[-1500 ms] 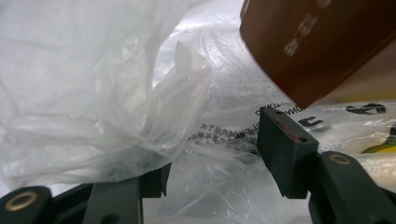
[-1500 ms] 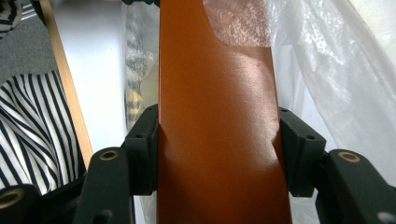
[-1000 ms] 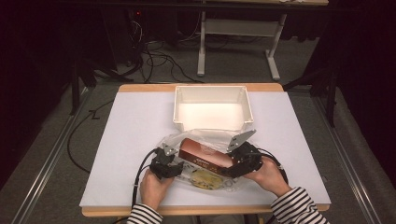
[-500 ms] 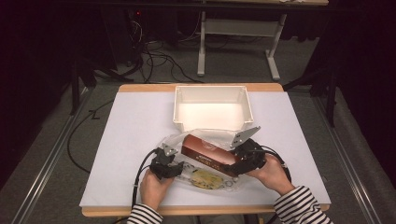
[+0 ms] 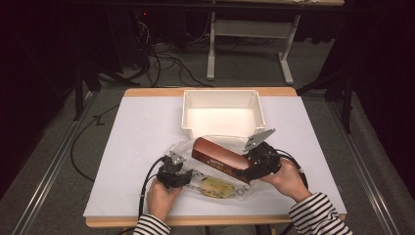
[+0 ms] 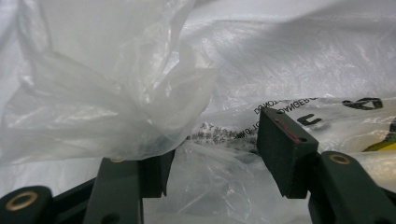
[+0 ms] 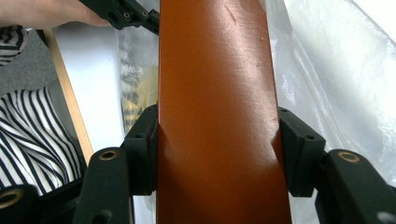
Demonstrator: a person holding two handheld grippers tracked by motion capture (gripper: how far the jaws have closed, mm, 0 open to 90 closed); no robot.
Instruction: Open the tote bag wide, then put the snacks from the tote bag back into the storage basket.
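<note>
A long reddish-brown box (image 5: 219, 157) lies slanted across a clear plastic bag (image 5: 215, 188) with black and yellow print, near the table's front edge. My right gripper (image 5: 247, 171) is shut on the box's near end; in the right gripper view both pads press its sides (image 7: 215, 116). My left gripper (image 5: 183, 177) rests at the bag's left end. In the left gripper view its jaws stand apart, loose bag film (image 6: 116, 93) is draped over the left jaw, and the pads do not squeeze it.
A white rectangular bin (image 5: 221, 92) stands just beyond the bag at the table's far middle. A white sheet (image 5: 142, 142) covers the wooden table. My left gripper (image 7: 126, 14) and a striped sleeve (image 7: 28, 140) show in the right gripper view.
The box's far end has risen a little and shifted slightly right with my right gripper. The left gripper has stayed where it was.
</note>
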